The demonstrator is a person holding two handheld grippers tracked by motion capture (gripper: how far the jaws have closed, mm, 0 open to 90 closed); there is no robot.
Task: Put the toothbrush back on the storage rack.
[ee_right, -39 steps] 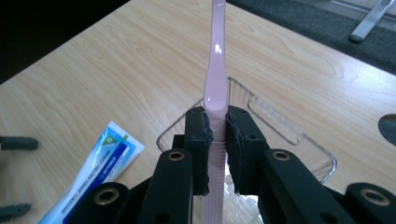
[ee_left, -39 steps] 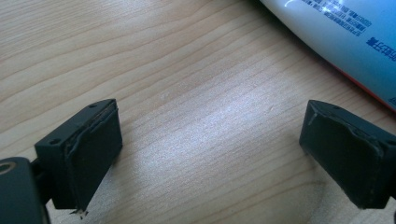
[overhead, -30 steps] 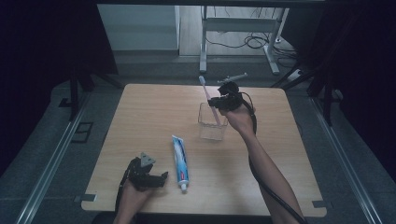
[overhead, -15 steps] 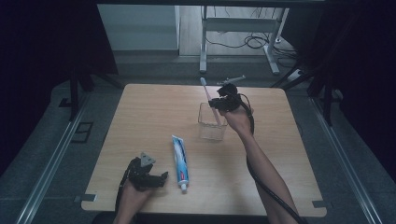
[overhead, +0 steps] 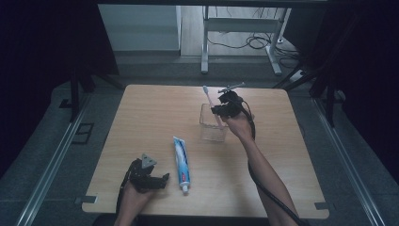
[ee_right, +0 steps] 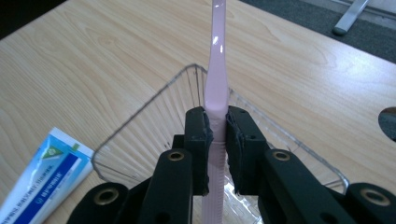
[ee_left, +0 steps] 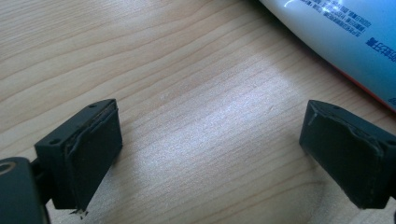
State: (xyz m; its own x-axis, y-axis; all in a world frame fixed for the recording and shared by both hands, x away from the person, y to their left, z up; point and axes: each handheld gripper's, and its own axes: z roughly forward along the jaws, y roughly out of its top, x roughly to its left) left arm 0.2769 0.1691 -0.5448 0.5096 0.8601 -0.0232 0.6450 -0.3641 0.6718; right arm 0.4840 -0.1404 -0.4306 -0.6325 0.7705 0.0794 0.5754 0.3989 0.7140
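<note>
My right gripper [overhead: 221, 113] [ee_right: 216, 135] is shut on a pink toothbrush [overhead: 211, 106] [ee_right: 216, 88], which stands nearly upright, head up. Its lower end dips into a clear square plastic cup [overhead: 211, 129] [ee_right: 140, 135] near the middle of the wooden table [overhead: 141, 113]. A blue and white toothpaste tube [overhead: 181, 165] [ee_right: 39, 184] [ee_left: 345, 32] lies flat in front of the cup, cap toward the front edge. My left gripper [overhead: 155, 181] [ee_left: 210, 154] rests low at the front left, open, with bare wood between its pads, and the tube just off to its right.
The table's front edge lies close behind my left hand [overhead: 134, 197]. A cable [overhead: 263, 188] trails from the right gripper along the forearm. Beyond the far edge stand a metal desk frame [overhead: 235, 42] and floor cables [overhead: 254, 42].
My right gripper has come down with the toothbrush, lowering its bottom end into the clear cup. The left gripper and the tube have stayed put.
</note>
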